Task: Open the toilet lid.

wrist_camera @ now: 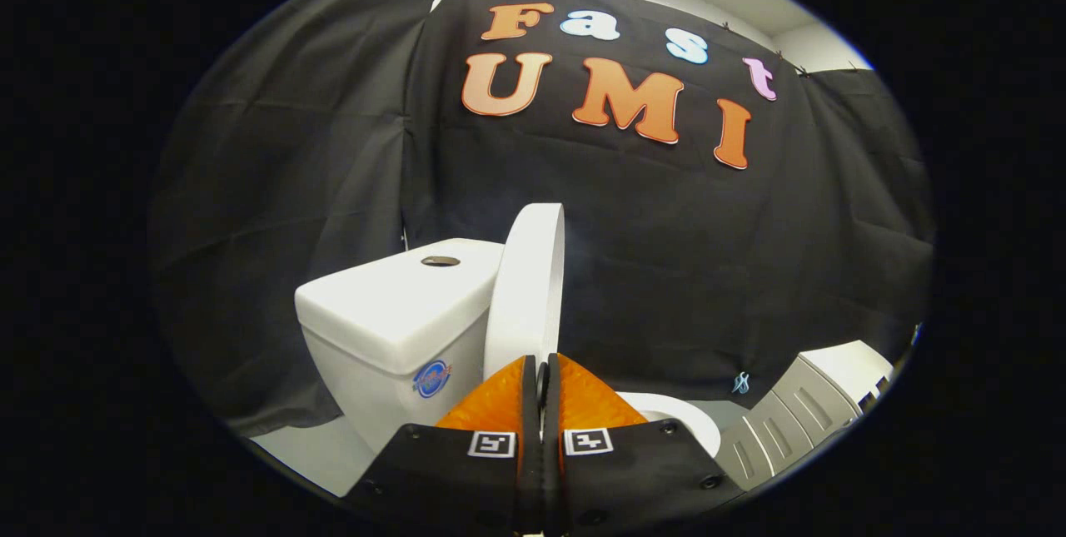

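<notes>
My gripper (542, 375) has its two fingers pressed together with no visible gap and nothing held between them; just beyond their tips the smooth white plastic toilet lid (526, 287) stands raised on edge, leaning toward the glossy white ceramic cistern (391, 316); the cistern's flat top carries a round flush button (440, 261); beside my fingers a curve of the white toilet seat rim (679, 416) shows; a pale grey ribbed unit (799, 416) stands further off that way

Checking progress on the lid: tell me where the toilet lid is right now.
In the gripper view the toilet lid stands raised, nearly upright, beside the tank, just ahead of the hand-held gripper, whose fingers are closed together.
</notes>
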Action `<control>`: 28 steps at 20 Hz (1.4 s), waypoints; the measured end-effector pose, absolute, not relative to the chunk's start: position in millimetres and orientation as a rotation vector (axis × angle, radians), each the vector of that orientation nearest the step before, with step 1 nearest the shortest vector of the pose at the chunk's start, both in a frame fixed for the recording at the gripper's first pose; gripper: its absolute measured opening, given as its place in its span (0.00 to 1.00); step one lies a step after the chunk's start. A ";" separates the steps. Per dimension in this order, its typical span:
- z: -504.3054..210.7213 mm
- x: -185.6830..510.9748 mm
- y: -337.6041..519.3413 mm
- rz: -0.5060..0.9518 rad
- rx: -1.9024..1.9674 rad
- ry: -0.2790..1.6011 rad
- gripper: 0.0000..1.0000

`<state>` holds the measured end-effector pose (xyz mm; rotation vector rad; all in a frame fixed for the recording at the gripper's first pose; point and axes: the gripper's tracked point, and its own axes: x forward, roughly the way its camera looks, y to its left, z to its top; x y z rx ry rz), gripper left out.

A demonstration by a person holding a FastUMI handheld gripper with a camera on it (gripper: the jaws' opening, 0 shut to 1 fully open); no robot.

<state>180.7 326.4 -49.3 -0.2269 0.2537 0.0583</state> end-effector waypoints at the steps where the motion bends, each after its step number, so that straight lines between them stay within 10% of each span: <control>1: -50.5 180.3 332.0 0.064 -0.226 0.254 0.08; 19: -53.5 178.7 353.4 0.066 -0.282 0.264 0.08; 24: -33.4 177.8 350.1 0.078 -0.265 0.234 0.20; 28: -26.1 182.1 337.7 0.081 -0.248 0.252 0.59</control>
